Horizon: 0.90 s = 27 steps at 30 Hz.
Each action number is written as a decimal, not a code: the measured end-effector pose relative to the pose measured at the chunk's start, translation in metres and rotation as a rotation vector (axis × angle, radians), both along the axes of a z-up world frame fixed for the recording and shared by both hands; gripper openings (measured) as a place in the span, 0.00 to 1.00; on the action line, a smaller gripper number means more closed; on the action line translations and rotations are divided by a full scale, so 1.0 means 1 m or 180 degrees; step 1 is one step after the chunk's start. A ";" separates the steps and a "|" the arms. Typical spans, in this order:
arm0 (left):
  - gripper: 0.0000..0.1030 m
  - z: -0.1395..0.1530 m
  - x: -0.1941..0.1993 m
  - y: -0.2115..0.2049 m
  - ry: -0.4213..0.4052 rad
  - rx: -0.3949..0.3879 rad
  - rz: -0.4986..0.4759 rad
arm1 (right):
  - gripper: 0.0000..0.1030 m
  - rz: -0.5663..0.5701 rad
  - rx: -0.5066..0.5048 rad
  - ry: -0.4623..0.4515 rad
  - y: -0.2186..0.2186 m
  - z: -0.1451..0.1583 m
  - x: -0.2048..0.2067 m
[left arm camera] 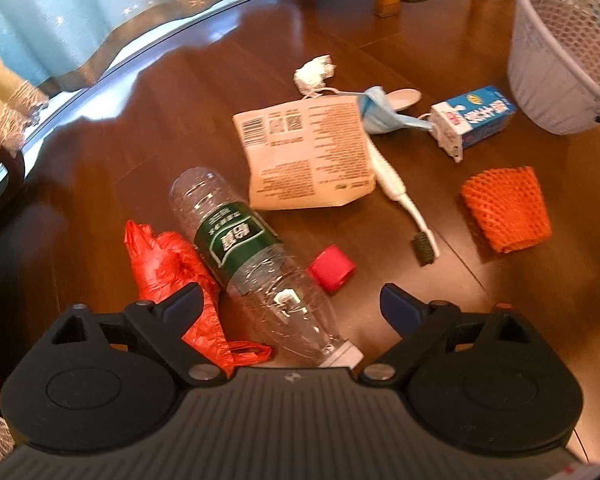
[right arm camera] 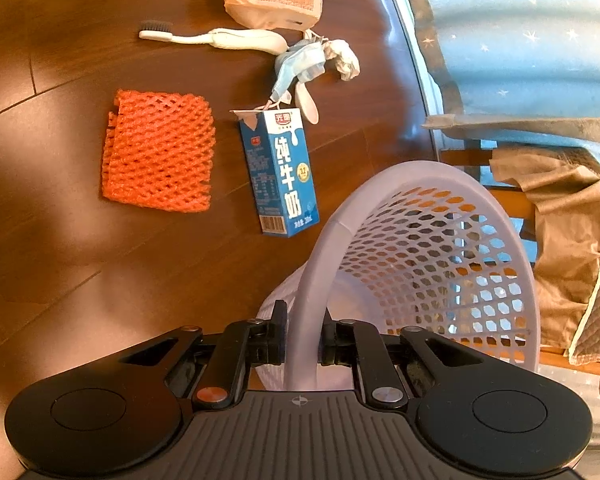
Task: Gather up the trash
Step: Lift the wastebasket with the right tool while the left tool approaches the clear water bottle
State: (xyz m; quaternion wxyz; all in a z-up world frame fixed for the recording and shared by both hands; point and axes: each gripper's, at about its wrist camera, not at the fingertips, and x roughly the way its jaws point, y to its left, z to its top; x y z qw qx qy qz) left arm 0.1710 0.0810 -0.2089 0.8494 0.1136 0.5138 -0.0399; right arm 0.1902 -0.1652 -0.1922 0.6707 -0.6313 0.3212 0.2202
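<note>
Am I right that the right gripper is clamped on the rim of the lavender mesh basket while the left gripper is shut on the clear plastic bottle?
Not quite: the left wrist view shows the left gripper open, straddling the clear plastic bottle. The right gripper does clamp the lavender mesh basket rim.

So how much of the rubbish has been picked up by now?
Nothing looks collected yet: the basket appears empty. In hand: the right tongs grip its rim, while the open left tongs straddle the plastic bottle. Left on the floor: milk carton, orange net, toothbrush, paper bag.
</note>
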 end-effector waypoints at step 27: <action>0.66 -0.051 0.068 0.045 0.0191 -0.0495 0.0966 | 0.09 -0.0053 0.0074 0.0010 0.008 0.003 0.015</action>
